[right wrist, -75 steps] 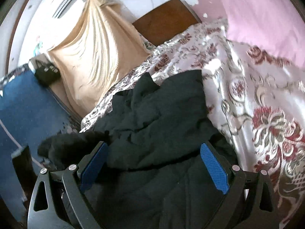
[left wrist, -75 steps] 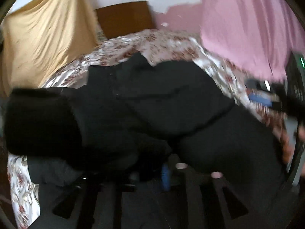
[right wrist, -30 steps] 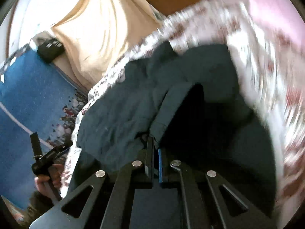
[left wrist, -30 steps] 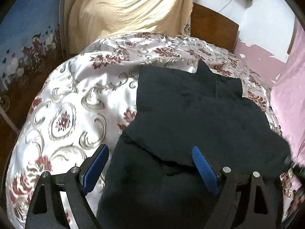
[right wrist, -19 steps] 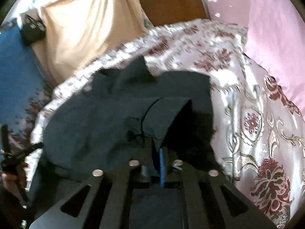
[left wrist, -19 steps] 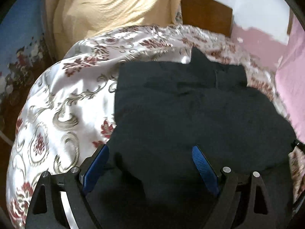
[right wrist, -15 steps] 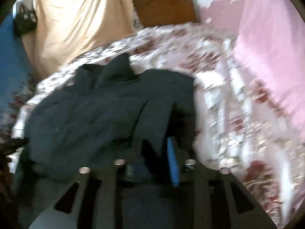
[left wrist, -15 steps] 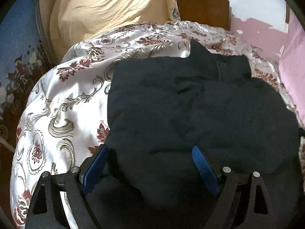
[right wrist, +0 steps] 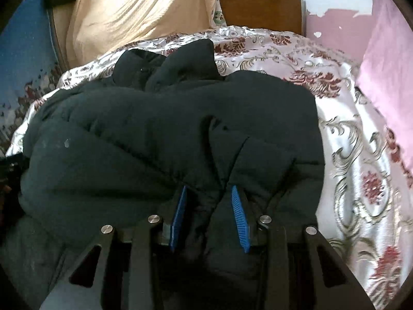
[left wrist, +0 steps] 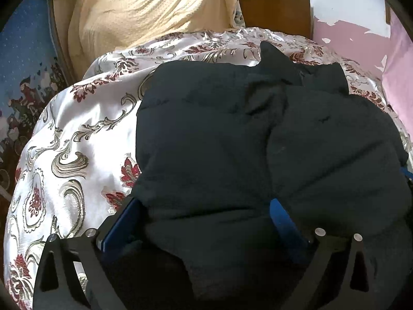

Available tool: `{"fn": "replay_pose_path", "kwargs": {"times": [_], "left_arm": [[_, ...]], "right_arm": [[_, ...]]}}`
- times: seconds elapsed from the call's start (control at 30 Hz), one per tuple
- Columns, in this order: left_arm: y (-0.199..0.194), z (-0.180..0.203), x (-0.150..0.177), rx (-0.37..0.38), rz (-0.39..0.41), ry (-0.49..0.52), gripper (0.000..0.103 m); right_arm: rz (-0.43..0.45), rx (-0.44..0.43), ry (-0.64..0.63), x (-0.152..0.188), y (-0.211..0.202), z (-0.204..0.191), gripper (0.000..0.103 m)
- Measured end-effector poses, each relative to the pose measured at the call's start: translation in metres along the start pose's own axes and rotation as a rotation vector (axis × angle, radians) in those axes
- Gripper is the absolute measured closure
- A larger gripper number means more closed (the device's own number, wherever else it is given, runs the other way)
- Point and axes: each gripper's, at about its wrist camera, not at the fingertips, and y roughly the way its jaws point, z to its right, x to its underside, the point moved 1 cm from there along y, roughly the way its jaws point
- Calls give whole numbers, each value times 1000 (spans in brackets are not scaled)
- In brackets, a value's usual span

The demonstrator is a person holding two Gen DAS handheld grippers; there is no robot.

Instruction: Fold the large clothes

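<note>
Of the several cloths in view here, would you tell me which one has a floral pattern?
The silvery satin bedspread under the dark jacket is the one: it bears red flowers and grey scrolls. The yellow cloth behind and the pink cloth on the right are plain.

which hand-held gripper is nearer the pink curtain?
Right. The right hand-held gripper works the black jacket's side toward the pink curtain; the left hand-held gripper is at the jacket's opposite side.

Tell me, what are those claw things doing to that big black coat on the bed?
A person holds two grippers and is folding the black puffy coat on the flowery bedspread. The left gripper is opening wide over the coat's near edge. The right gripper is opening too, with a fold of coat between its blue pads.
</note>
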Motion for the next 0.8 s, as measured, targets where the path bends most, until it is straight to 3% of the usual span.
{"fn": "replay_pose_path", "kwargs": {"times": [0.3,0.57,0.67,0.7,0.8], "left_arm": [[8,2,4,-7,36,-7,0],[-8,-13,6,77,88,-84,0],[-28,-17,1,100,163,-105,0],[-35,-18,-2,108,187,-116,0],[-54,-15,-28,182,226,-122,0]], "right_arm": [[38,-15,26,15,13,0,70],[62,-17,35,15,9,0,68],[81,-20,33,14,4,0,49],[90,-27,40,14,0,2,36],[135,-59,101,8,-20,11,32]]}}
